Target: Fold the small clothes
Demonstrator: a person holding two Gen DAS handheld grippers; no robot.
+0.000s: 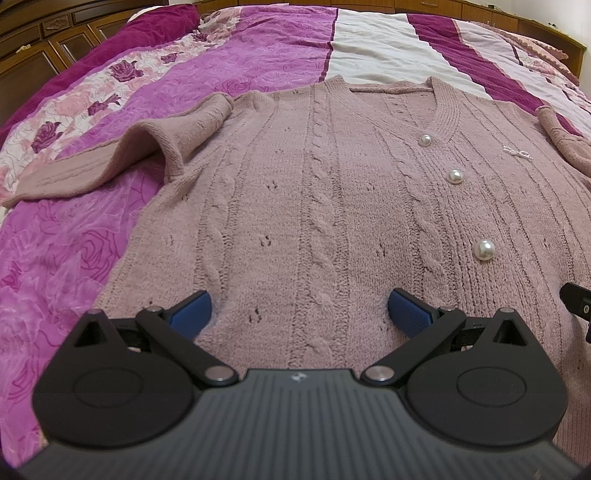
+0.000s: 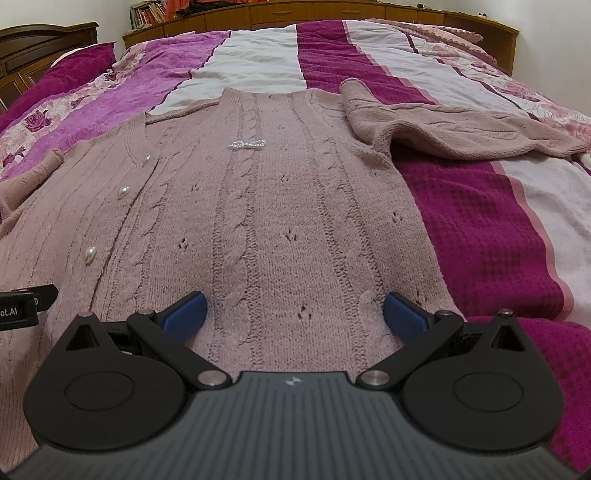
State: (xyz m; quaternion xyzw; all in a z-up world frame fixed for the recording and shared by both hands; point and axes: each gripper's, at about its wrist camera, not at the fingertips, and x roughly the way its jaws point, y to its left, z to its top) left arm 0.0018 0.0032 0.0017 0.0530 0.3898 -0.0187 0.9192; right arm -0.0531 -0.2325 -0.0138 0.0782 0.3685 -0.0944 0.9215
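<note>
A dusty-pink cable-knit cardigan [image 1: 314, 192] with pearl buttons [image 1: 455, 176] lies flat, front up, on the bed; it also shows in the right wrist view [image 2: 280, 206]. Its left sleeve [image 1: 122, 158] spreads out to the left, its right sleeve [image 2: 454, 129] out to the right. My left gripper [image 1: 299, 314] is open, its blue pads over the cardigan's lower left part near the hem. My right gripper [image 2: 293, 314] is open over the lower right part near the hem. Neither holds anything. A small pearl bow [image 2: 246, 144] sits on the chest.
The bed is covered by a striped quilt in magenta, pink and white [image 2: 491, 236], with rose print on the left [image 1: 62, 258]. Wooden headboard and cabinets [image 2: 332, 11] stand behind. A dark pillow [image 2: 62, 74] lies at the far left.
</note>
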